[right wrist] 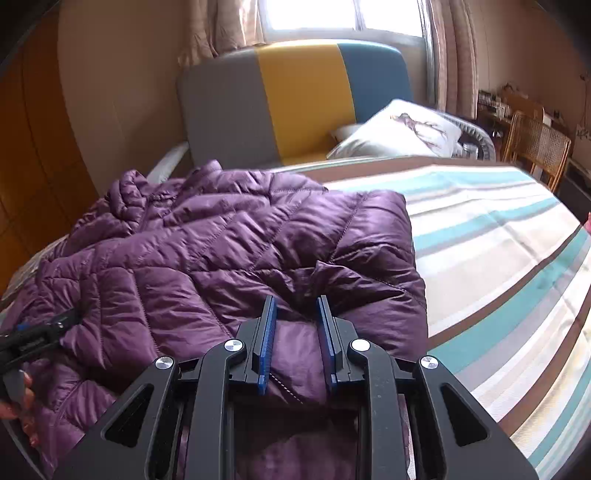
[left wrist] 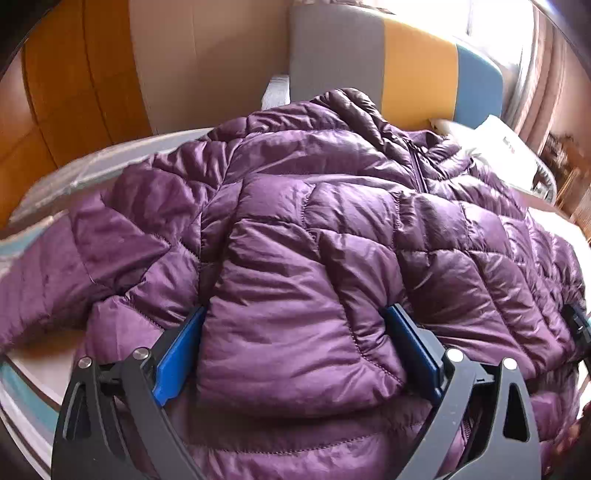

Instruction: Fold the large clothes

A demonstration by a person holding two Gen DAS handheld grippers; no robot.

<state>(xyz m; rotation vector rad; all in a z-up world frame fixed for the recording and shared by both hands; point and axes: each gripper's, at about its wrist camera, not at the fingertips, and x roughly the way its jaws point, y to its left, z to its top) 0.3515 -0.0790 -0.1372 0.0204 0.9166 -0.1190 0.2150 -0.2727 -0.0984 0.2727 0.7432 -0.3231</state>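
Left gripper (left wrist: 295, 347): spread wide, blue pads (left wrist: 177, 354) flanking a puffy fold of the purple quilted down jacket (left wrist: 317, 206); pads touching the fabric on both sides, but a true clamp not confirmed. Also visible at the left edge of the right wrist view (right wrist: 55, 325), low against the jacket, with part of the holding hand (right wrist: 18, 402) beneath it.

Right gripper (right wrist: 295, 332): fingers partly closed, blue pads (right wrist: 267, 339) bracketing a raised ridge of jacket fabric near the hem; ridge filling the gap between the pads and pinched between them. Seen only as a dark sliver at the right edge of the left wrist view (left wrist: 578, 325).

Jacket position: spread flat on the bed, occupying the left portion in the right wrist view, collar and hood (left wrist: 351, 107) toward the headboard, zipper (left wrist: 417, 166) running down from the collar. Right side of the jacket folded inward, forming a straight edge (right wrist: 410, 236) alongside bare bedding. One sleeve (left wrist: 55, 273) extending outward on the left in the left wrist view.

Surroundings: striped bedsheet (right wrist: 498, 258) in white, teal, grey and brown bands to the right of the jacket. Headboard (right wrist: 295, 103) in grey, yellow and blue panels beyond the collar. White printed pillow (right wrist: 402, 129) resting against the headboard. Window (right wrist: 314, 18) with curtains (right wrist: 454, 55) behind. Cane-backed chair (right wrist: 539, 144) at far right. Wooden wardrobe panels (left wrist: 66, 74) at left.
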